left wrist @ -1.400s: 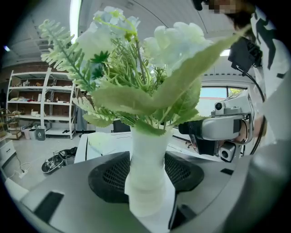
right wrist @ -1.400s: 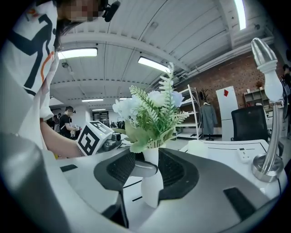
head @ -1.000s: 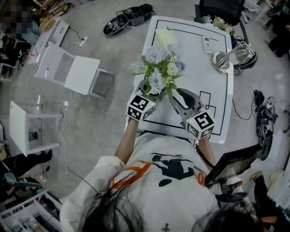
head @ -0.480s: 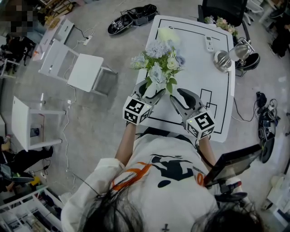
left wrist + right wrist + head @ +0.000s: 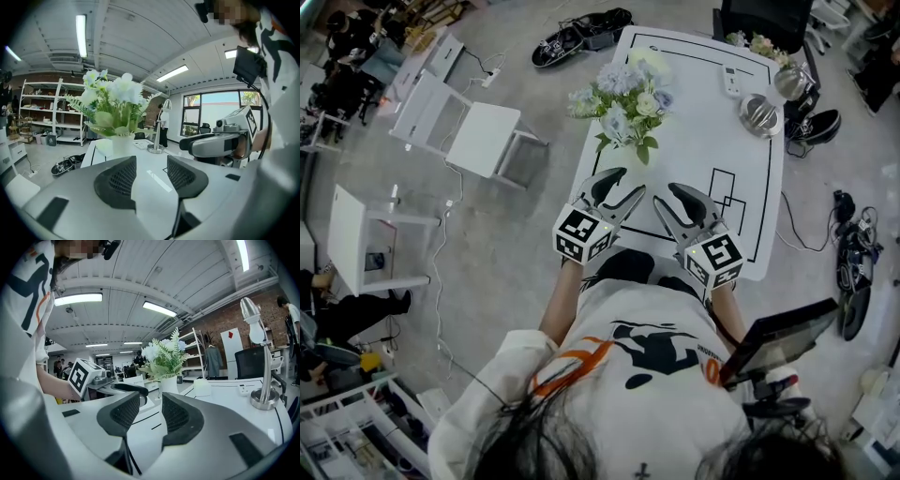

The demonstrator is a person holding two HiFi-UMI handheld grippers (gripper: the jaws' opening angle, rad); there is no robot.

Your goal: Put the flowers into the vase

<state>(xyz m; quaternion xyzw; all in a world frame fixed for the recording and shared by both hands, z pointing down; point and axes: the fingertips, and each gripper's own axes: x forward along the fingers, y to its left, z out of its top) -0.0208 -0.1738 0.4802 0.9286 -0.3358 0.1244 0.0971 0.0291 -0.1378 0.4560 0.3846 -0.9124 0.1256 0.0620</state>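
A bunch of white and pale blue flowers [image 5: 623, 98] with green leaves stands upright in a white vase [image 5: 123, 144] on the white table [image 5: 712, 150], towards its left side. The head view hides the vase under the blooms. Both grippers hang near the table's front edge, well short of the vase. My left gripper [image 5: 619, 185] has nothing between its jaws, which are closing. My right gripper [image 5: 672, 195] is open and empty. The flowers [image 5: 164, 357] and vase [image 5: 168, 384] rise beyond the right jaws, with the left gripper [image 5: 124, 387] to the left.
A chrome desk lamp [image 5: 759, 117] and a remote [image 5: 731, 86] sit at the table's far right. A second small bunch of flowers [image 5: 755, 44] lies at the far edge. A white chair [image 5: 469, 131] stands left of the table. A dark screen [image 5: 778, 337] is near my right.
Both grippers have drawn back from the bouquet towards the table's near edge. The vase with the flowers now stands free, farther from the jaws.
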